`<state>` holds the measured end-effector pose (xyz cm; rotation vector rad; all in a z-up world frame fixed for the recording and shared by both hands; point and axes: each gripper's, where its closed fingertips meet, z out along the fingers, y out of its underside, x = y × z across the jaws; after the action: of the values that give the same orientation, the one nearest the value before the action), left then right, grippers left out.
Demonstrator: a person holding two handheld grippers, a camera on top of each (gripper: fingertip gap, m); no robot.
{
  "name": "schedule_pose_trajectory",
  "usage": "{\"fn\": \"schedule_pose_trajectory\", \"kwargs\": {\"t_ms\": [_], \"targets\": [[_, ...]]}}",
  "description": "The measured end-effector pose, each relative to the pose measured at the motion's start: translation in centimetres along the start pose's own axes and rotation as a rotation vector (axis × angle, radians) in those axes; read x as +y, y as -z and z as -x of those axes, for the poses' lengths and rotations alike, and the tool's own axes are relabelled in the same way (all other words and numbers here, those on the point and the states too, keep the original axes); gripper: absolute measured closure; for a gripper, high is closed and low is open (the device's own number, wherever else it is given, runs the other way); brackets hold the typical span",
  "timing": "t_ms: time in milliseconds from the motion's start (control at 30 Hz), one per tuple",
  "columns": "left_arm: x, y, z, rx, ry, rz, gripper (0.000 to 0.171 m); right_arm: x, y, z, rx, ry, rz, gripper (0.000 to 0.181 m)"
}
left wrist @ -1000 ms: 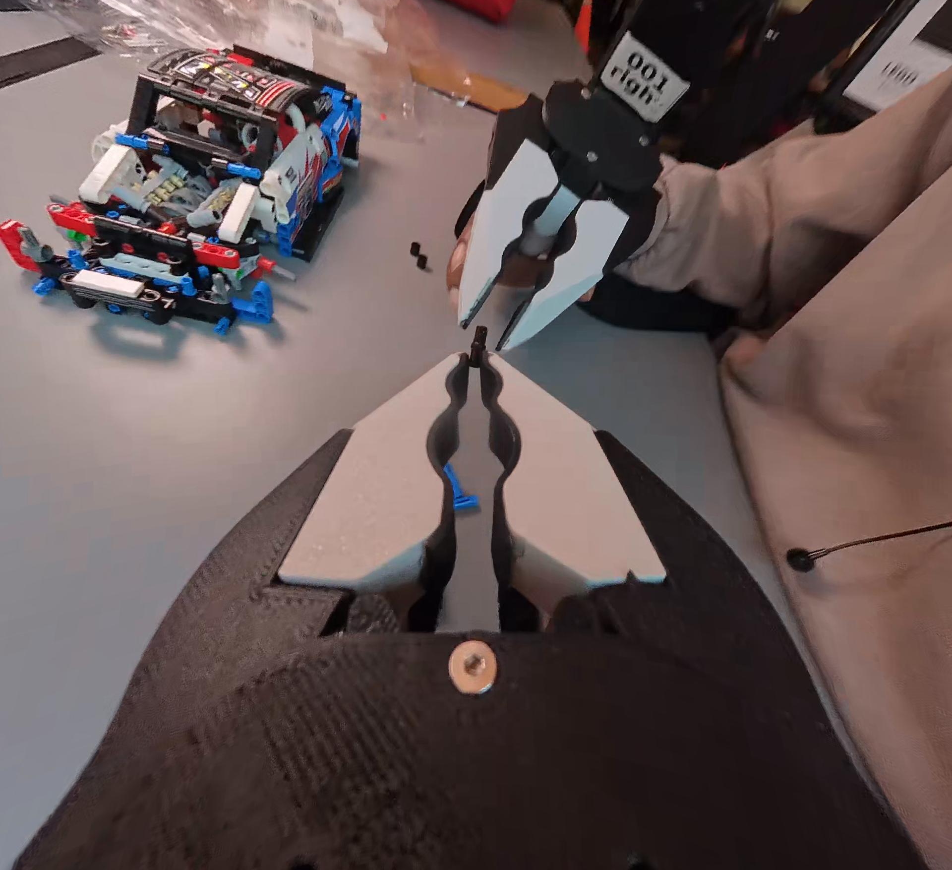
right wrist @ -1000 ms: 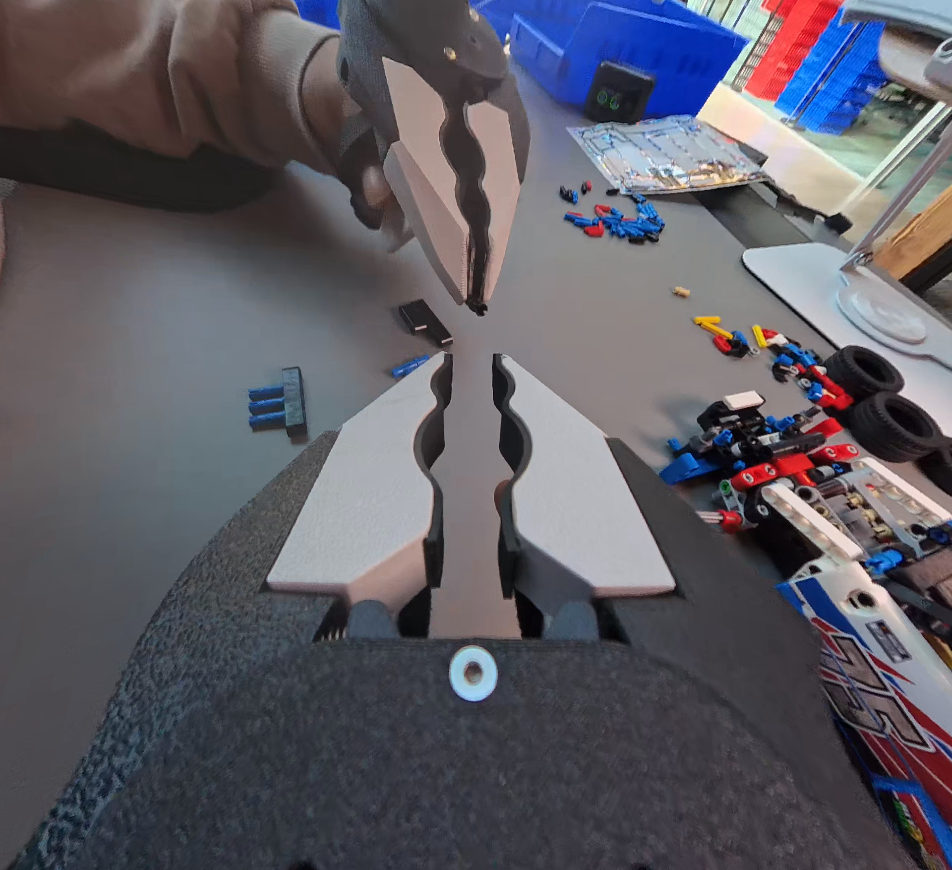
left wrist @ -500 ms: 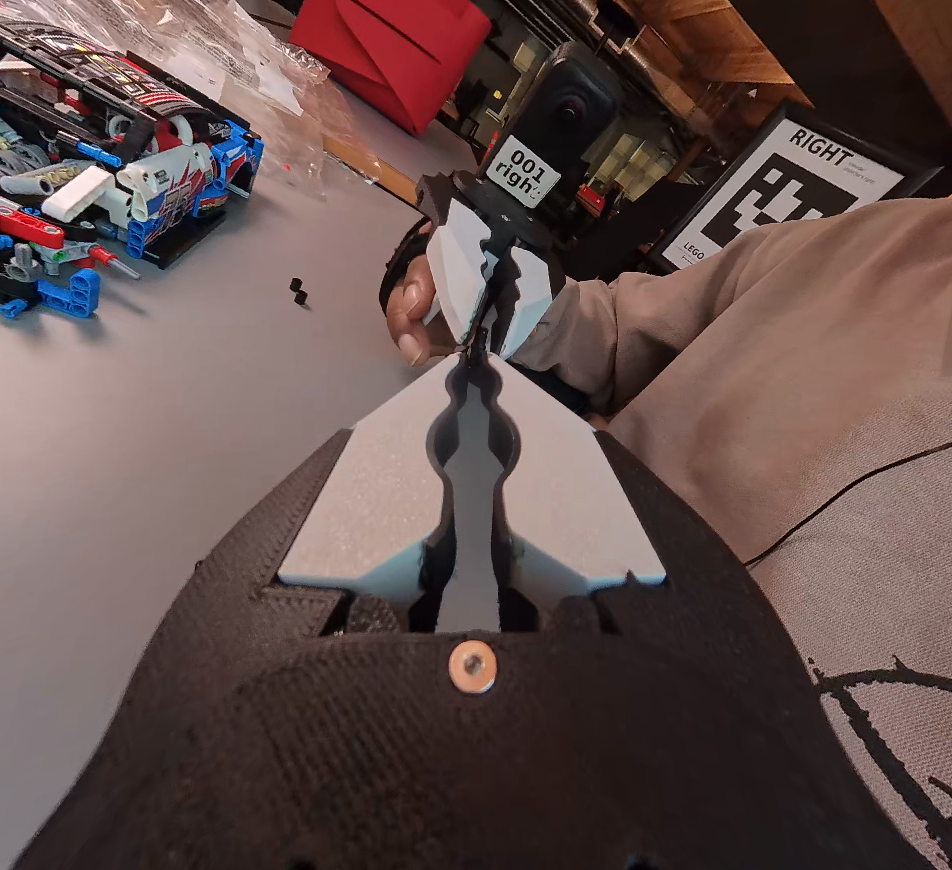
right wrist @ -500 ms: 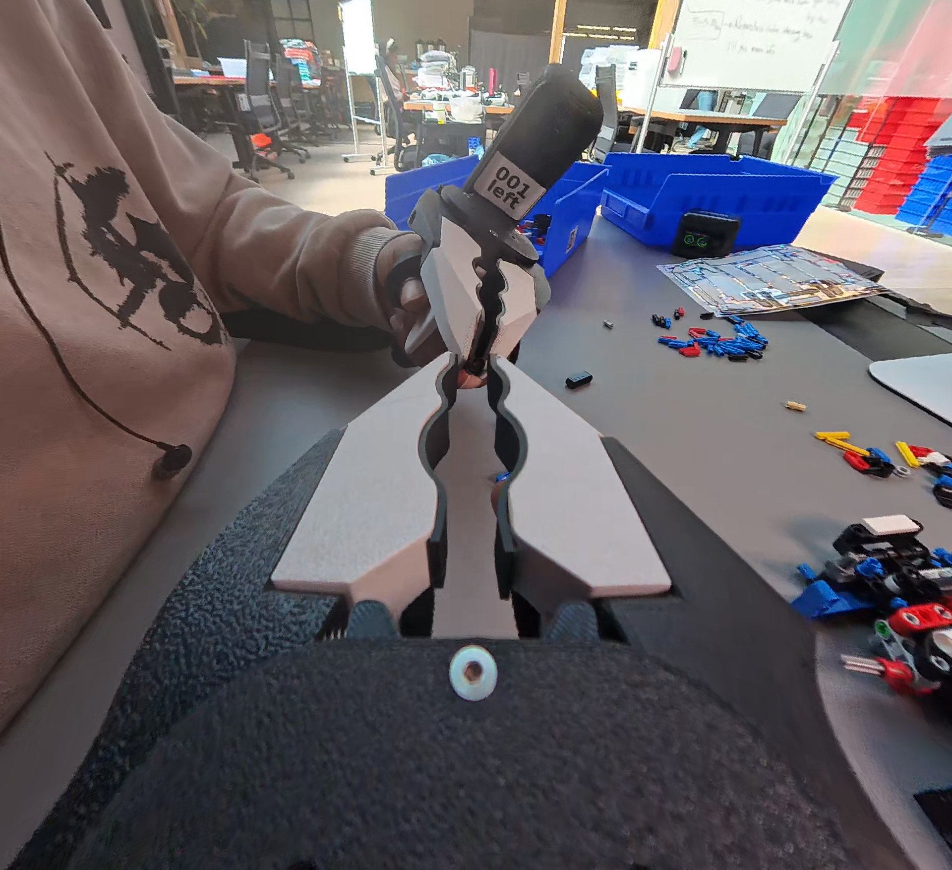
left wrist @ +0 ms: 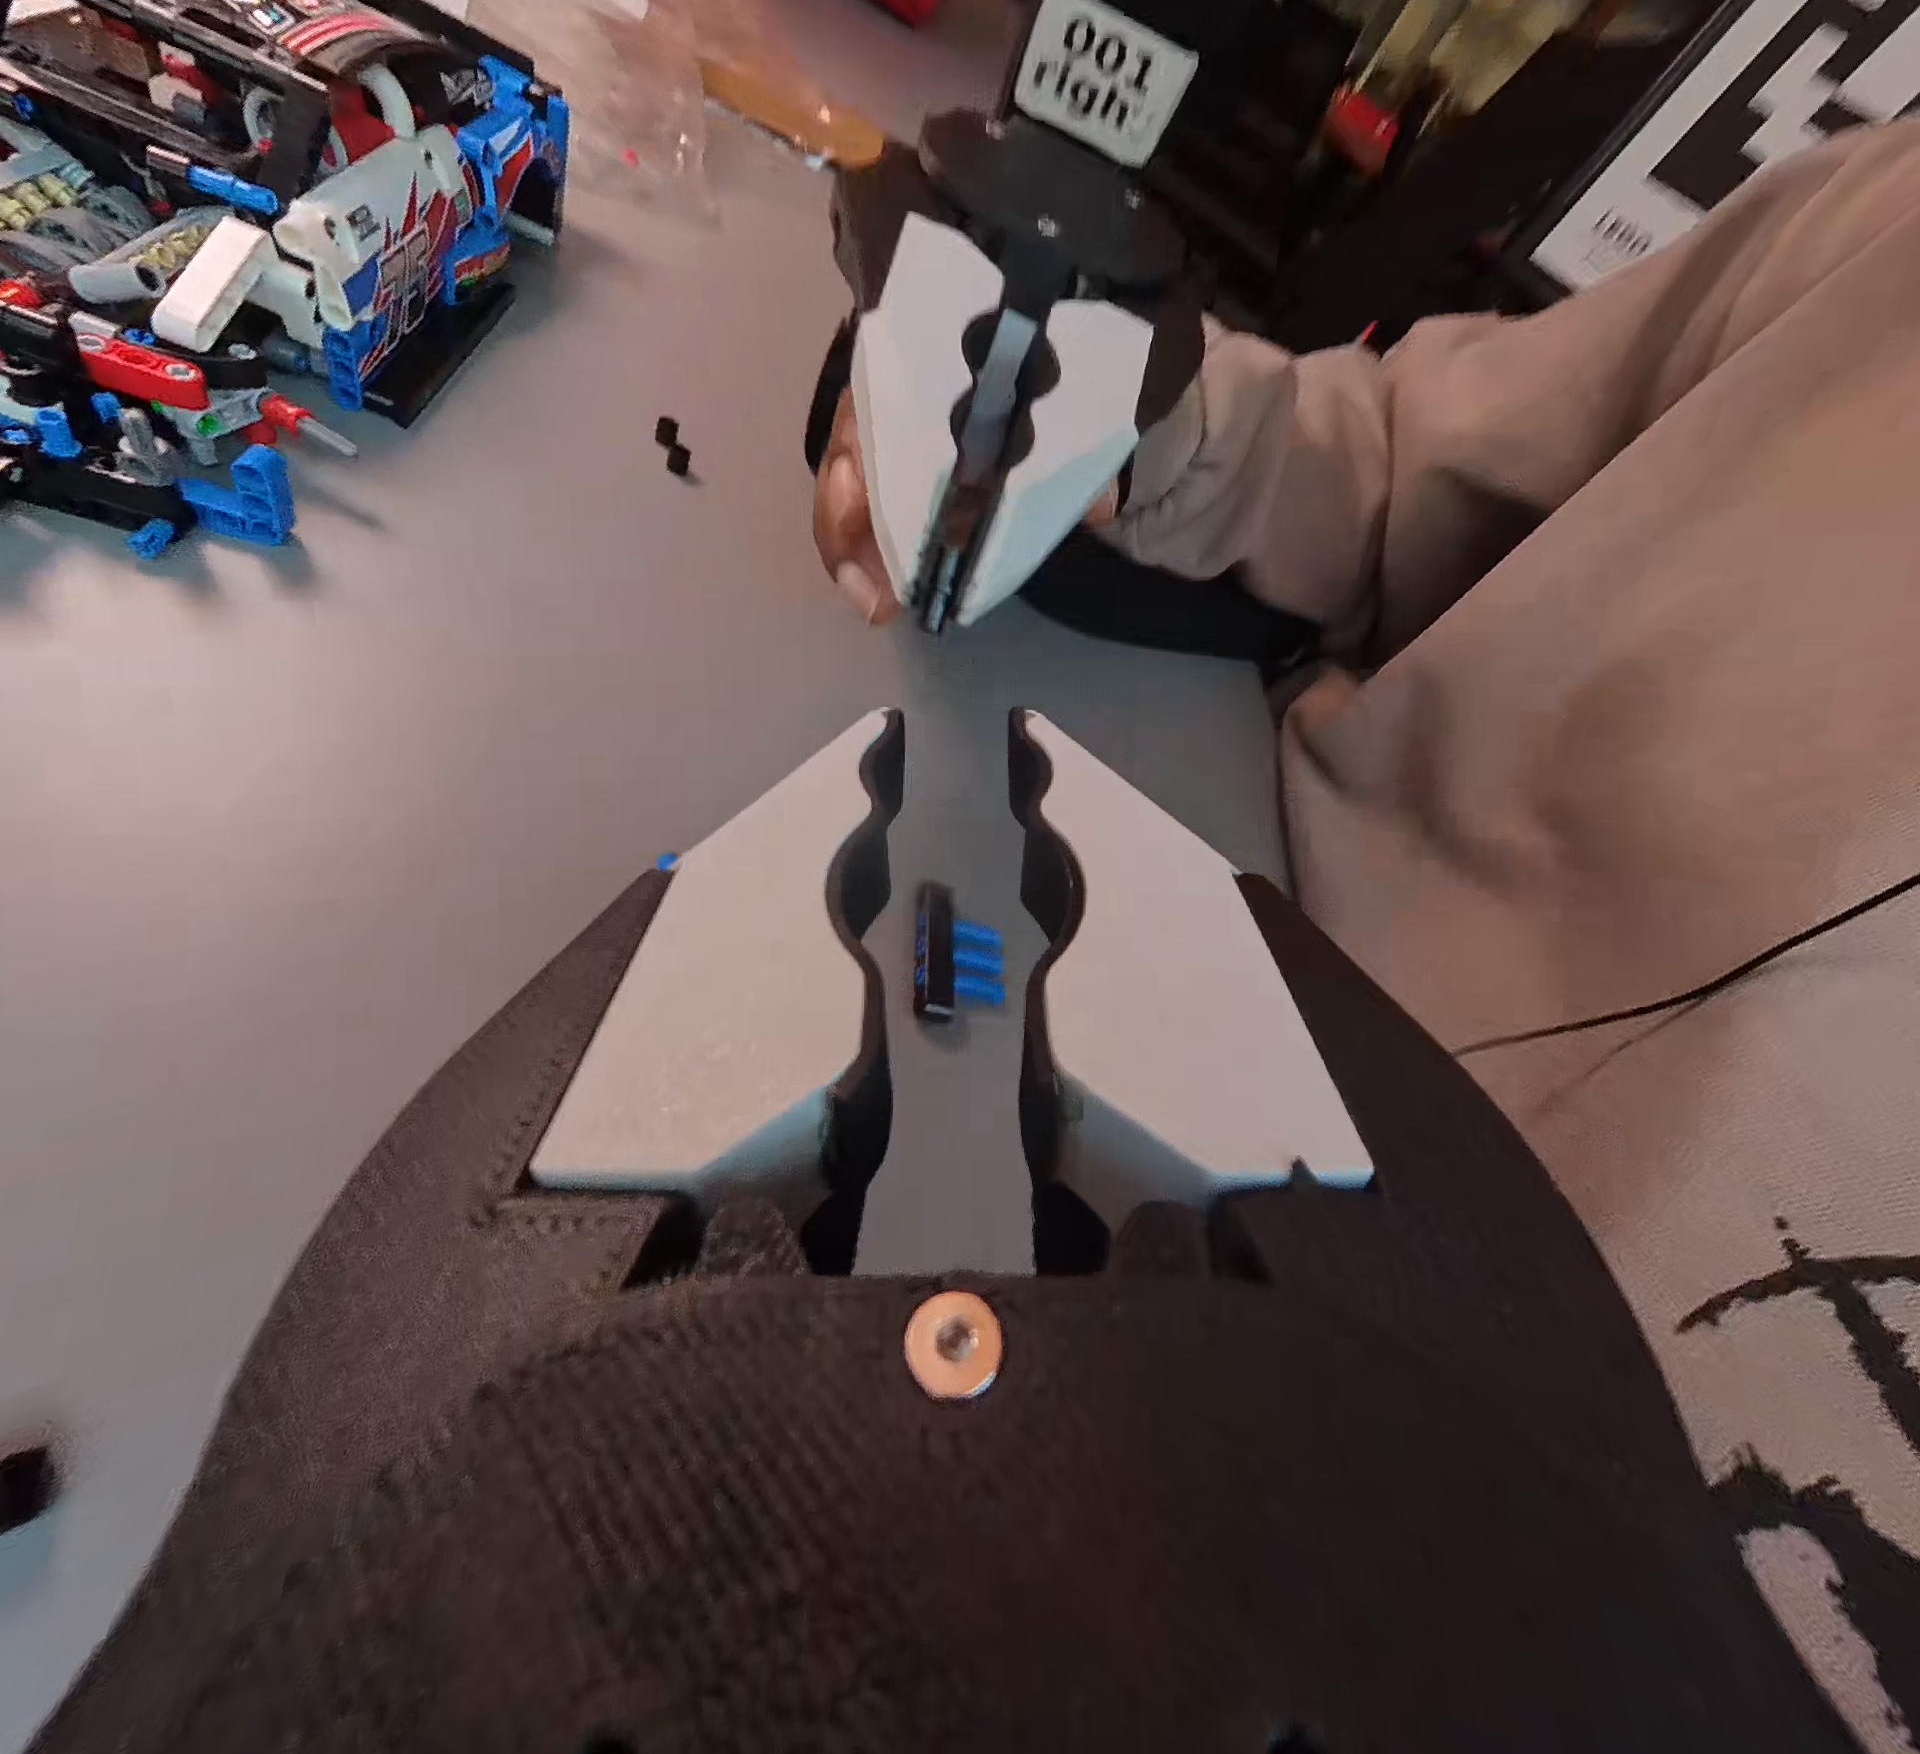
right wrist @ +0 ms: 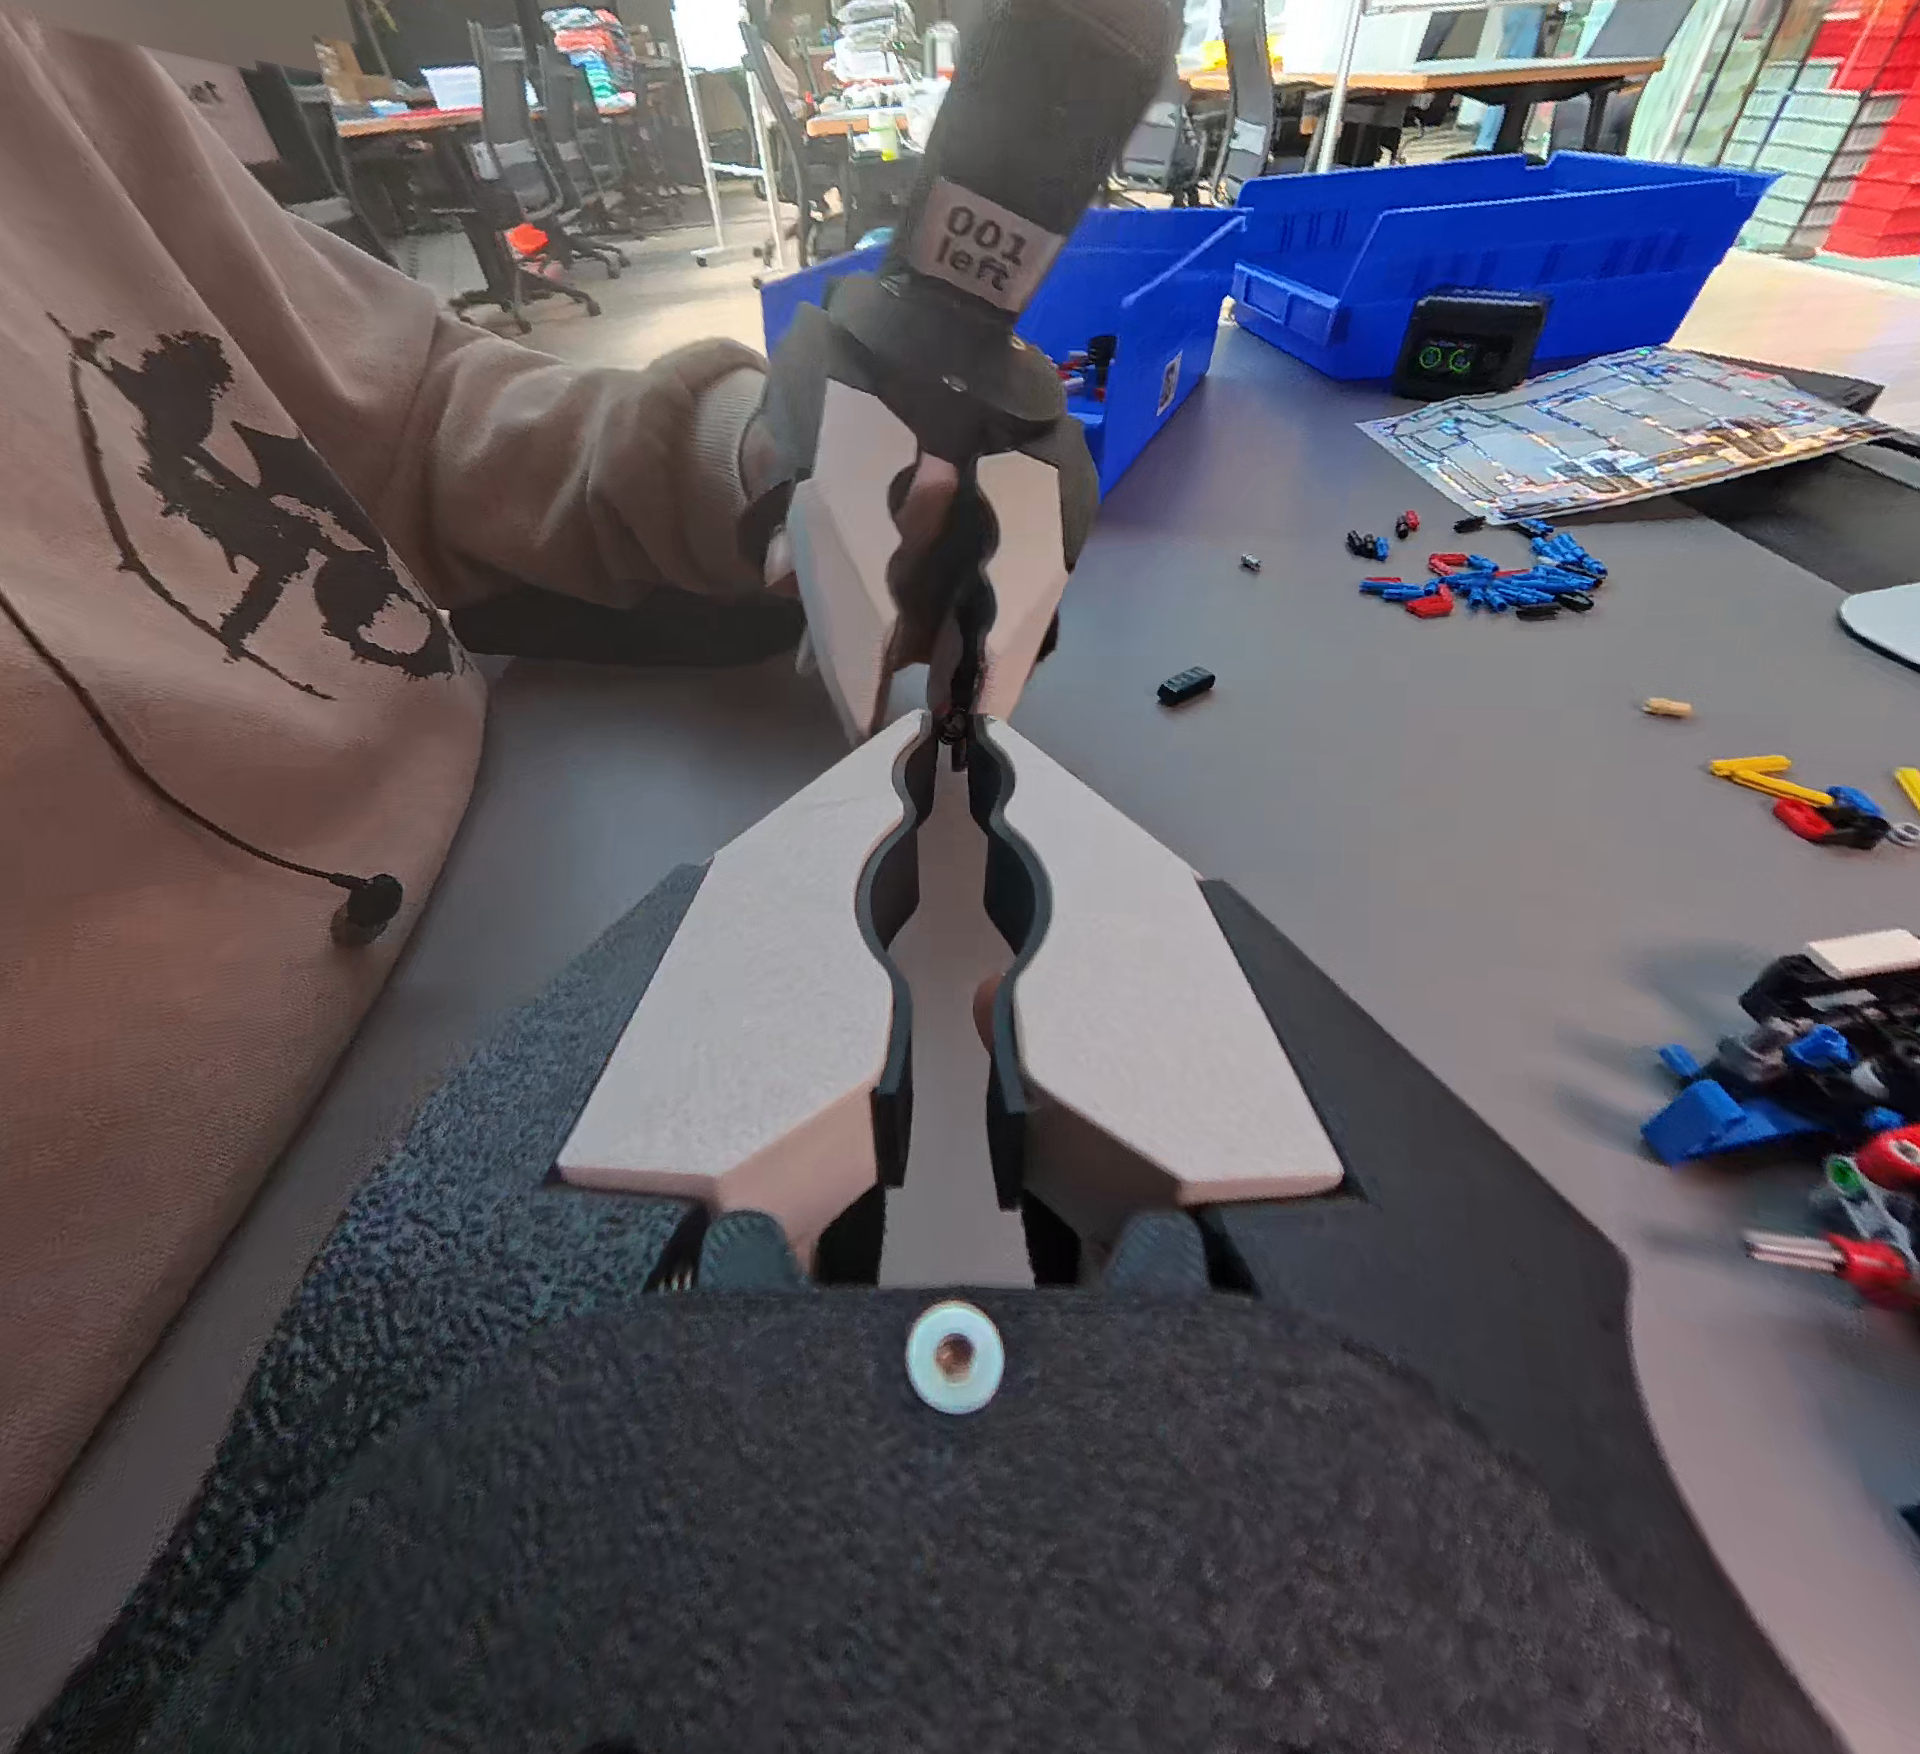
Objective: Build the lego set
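Left gripper (left wrist: 958, 717): fingers spread, nothing between them; hovers over the grey worktop (left wrist: 468, 769) close to the edge where the person sits.

Right gripper (right wrist: 951, 725): tips pressed together on a small black pin (right wrist: 952, 736); held above the worktop, facing the left gripper tip to tip, a small gap between them.

Black beam with blue pins (left wrist: 948, 951): lies flat on the worktop, seen in the gap of the left gripper, below its fingers; touches neither.
- long axis runs along the left fingers; blue pins stick out sideways toward the person's body
- left gripper clearly the nearer; right gripper sits beyond the beam's far end

Judgement: the beam looks like the next pickup for the left, coming straight down, closing across the short side; blue pins may foul one finger.

Half-built car (left wrist: 312, 229) at the far left part of the worktop; two tiny black pieces (left wrist: 673, 445) between it and the grippers.
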<state>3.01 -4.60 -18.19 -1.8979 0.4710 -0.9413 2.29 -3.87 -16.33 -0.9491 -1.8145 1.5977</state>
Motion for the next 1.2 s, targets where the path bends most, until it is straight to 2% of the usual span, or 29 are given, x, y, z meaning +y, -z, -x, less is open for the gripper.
{"fn": "schedule_pose_trajectory", "kwargs": {"t_ms": [200, 300, 433, 533, 633, 667, 733, 833, 900, 967, 1067, 1167, 1200], "targets": [[6.2, 0.4, 0.4, -0.084, -0.220, 0.383, 0.139, 3.8, 0.2, -1.4, 0.075, 0.068, 0.249, 0.178], [8.3, 0.0, 0.8, -0.109, -0.307, 0.500, 0.137, 5.4, -0.1, -1.0, 0.057, 0.074, 0.345, 0.178], [8.0, -0.1, 2.0, -0.188, -0.383, 0.507, 0.146, 7.4, -0.3, -0.4, 0.038, 0.122, 0.464, 0.178], [6.5, 0.5, 4.4, -0.352, -0.421, 0.457, 0.153, 7.9, -0.5, 0.3, 0.018, 0.148, 0.501, 0.178], [4.6, 1.7, 6.2, -0.483, -0.387, 0.378, 0.161, 8.4, -0.6, 0.7, 0.003, 0.161, 0.529, 0.178], [4.4, 2.0, 6.2, -0.476, -0.366, 0.366, 0.161, 8.5, -0.7, 0.9, -0.001, 0.167, 0.536, 0.178], [4.7, 1.8, 4.8, -0.372, -0.311, 0.361, 0.157, 8.4, -0.8, 1.1, -0.006, 0.170, 0.534, 0.178], [6.1, 0.6, 2.1, -0.197, -0.253, 0.397, 0.139, 8.0, -0.7, 1.0, -0.005, 0.141, 0.513, 0.178], [7.2, -0.4, 1.1, -0.154, -0.282, 0.444, 0.126, 7.6, -0.5, 0.5, 0.013, 0.108, 0.487, 0.178], [8.1, -1.2, 1.1, -0.170, -0.326, 0.495, 0.115, 7.0, -0.3, -0.2, 0.040, 0.068, 0.446, 0.178], [8.1, -1.9, 1.1, -0.207, -0.368, 0.504, 0.113, 5.8, -0.1, -0.8, 0.062, 0.010, 0.377, 0.178], [8.0, -2.3, 0.9, -0.200, -0.363, 0.492, 0.124, 4.8, 0.0, -1.2, 0.069, -0.038, 0.315, 0.178], [8.0, -2.2, 0.9, -0.196, -0.364, 0.487, 0.132, 4.6, 0.0, -1.2, 0.070, -0.048, 0.300, 0.178]]}}
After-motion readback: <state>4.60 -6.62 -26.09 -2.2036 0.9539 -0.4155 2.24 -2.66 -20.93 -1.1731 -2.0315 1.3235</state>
